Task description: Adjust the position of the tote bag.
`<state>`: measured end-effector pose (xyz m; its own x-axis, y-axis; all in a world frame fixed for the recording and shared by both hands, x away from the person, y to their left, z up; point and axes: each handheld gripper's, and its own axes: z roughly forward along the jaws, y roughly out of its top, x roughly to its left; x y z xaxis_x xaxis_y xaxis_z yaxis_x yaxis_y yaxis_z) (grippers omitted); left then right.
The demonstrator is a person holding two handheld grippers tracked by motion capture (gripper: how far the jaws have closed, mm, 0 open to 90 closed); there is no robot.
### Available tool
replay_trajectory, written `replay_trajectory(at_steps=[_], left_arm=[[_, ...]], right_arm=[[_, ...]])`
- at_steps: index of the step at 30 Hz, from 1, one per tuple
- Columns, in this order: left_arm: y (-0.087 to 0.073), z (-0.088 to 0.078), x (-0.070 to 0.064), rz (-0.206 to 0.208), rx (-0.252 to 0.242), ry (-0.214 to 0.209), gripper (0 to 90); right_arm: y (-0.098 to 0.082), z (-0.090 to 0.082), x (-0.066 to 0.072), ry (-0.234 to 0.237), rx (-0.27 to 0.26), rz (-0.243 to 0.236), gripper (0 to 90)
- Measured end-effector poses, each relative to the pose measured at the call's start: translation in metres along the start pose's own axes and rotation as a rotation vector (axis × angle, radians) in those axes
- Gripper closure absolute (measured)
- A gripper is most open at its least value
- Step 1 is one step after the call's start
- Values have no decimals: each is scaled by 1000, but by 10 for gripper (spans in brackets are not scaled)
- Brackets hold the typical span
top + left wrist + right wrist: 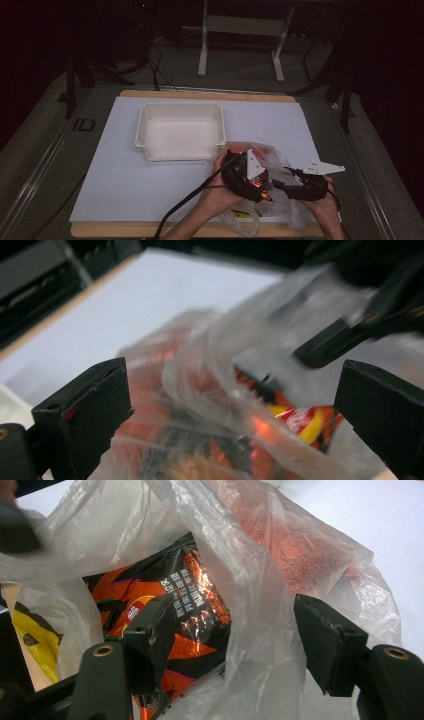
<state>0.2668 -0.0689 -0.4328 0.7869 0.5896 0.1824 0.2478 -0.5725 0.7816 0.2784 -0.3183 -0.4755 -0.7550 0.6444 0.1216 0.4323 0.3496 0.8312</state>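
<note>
**Two grippers at a clear plastic bag of snack packets**

The table (125,170) is covered with a white sheet, and a white tray (150,131) stands on it toward the far side. Near the front edge, right of the middle, lies a crumpled clear plastic bag (280,162), just beside the near right corner of the tray. Inside the bag is an orange and black snack packet (172,615) with printed letters, and a yellow packet (37,642) lies beside it, at the left edge of the right gripper view.

The left gripper (232,410) is over the bag, and its jaws stand wide apart with the bag film between them; the picture is blurred, and the pads do not seem to press on it. The right gripper (235,645) is at the right side of the bag. Its jaws are open also: one finger (150,630) is inside the bag mouth in front of the orange packet, the other is outside, and the film hangs loose between them.
</note>
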Motion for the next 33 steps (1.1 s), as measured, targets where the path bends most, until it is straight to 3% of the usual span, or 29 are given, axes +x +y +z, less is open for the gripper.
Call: replay_trajectory(at_steps=[3,4,6,8,9,10,11,12,19,20,25,30,33], left_arm=[[-7,8,0,20,33,20,67],[-16,14,2,28,83,88,182],[-21,14,4,24,94,106,222],[-30,11,8,25,113,128,330],[-34,9,10,24,124,156,330],[-41,5,14,43,161,206,368],[-41,5,14,43,161,206,409],[-49,1,18,62,184,272,414],[-68,-9,37,32,234,349,489],[-75,-13,42,23,238,356,486],[-87,-19,49,-1,233,342,453],[-103,-29,58,-33,189,280,430],[-106,-32,60,-43,172,267,417]], right_arm=[[0,0,0,-3,0,1,349],[0,0,0,-7,1,-3,349],[-1,0,0,-30,12,-7,354],[-1,3,-1,-56,30,-4,358],[-1,3,-1,-56,30,-4,358],[-3,7,-1,-89,55,-8,363],[-3,7,-1,-89,55,-8,363],[-4,11,-1,-127,86,-17,385],[-6,20,-2,-215,138,-14,429],[-7,21,-3,-254,153,-6,438],[-8,20,-7,-273,144,34,448],[-10,17,-12,-319,139,72,491],[-11,13,-14,-333,129,97,494]])
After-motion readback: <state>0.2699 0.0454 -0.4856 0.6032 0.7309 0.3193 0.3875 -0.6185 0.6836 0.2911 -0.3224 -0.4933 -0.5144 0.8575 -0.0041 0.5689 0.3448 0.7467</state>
